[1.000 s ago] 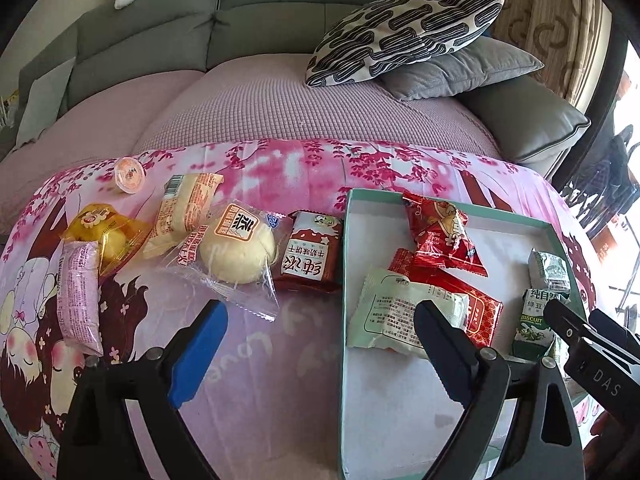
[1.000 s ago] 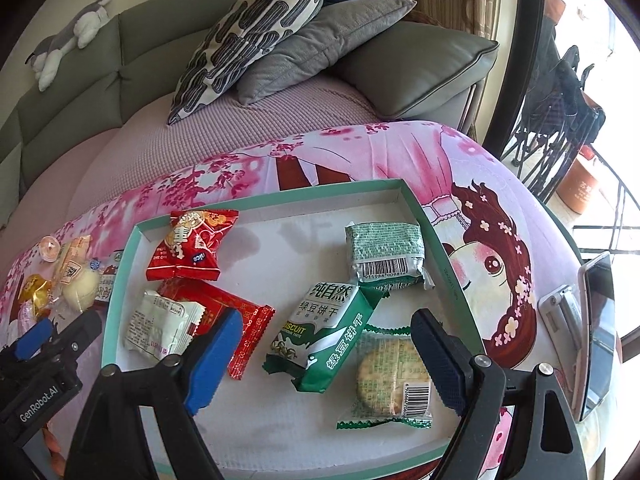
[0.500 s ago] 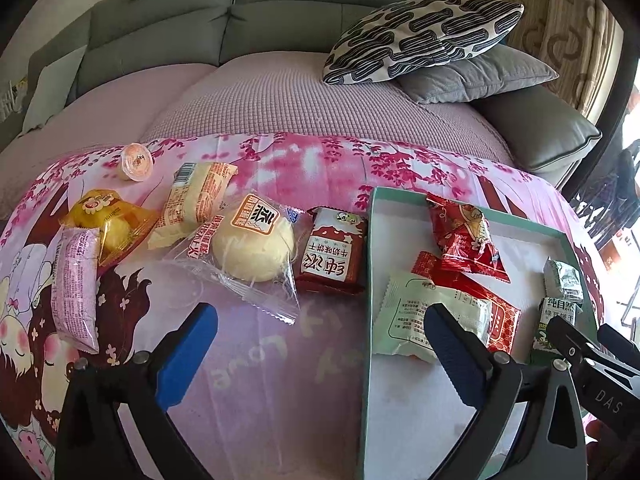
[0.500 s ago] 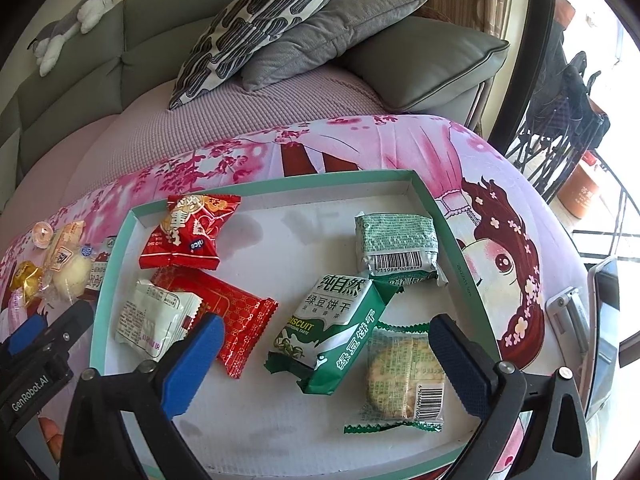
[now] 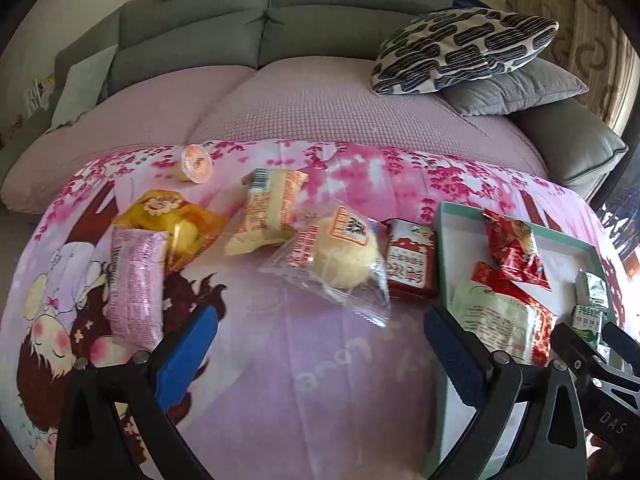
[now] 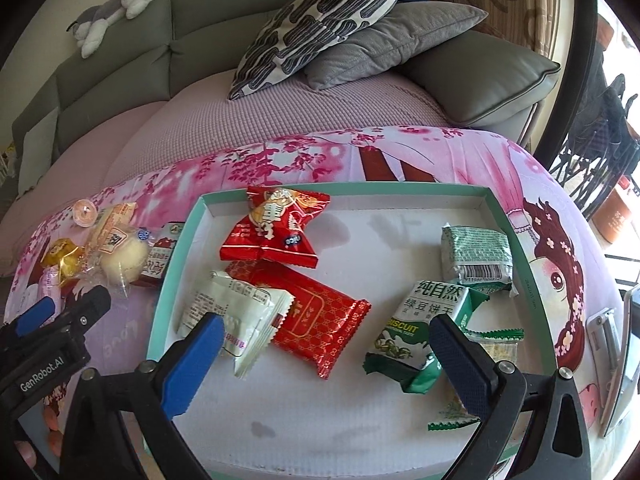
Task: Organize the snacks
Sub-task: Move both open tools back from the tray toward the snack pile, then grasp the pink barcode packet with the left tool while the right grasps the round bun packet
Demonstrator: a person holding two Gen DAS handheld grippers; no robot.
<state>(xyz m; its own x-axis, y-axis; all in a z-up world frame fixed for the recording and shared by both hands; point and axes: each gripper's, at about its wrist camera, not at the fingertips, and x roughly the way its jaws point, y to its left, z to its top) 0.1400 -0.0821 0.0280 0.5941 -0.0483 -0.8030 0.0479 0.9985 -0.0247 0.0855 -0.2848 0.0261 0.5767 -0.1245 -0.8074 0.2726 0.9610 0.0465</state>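
While both tongs [image 5: 320,334] [image 6: 326,334] hang spread, a pink cloth [image 5: 312,380] fronts a grey sofa [image 5: 264,20].

A grey sofa [image 6: 120,80] stands at twelve o'clock, with a stripy pillow [image 6: 320,20] leaning on a grey pillow [image 6: 392,40]. A toy cat [image 6: 116,8] lies on top at eleven o'clock. A pink flowery cloth [image 5: 320,360] covers the table.
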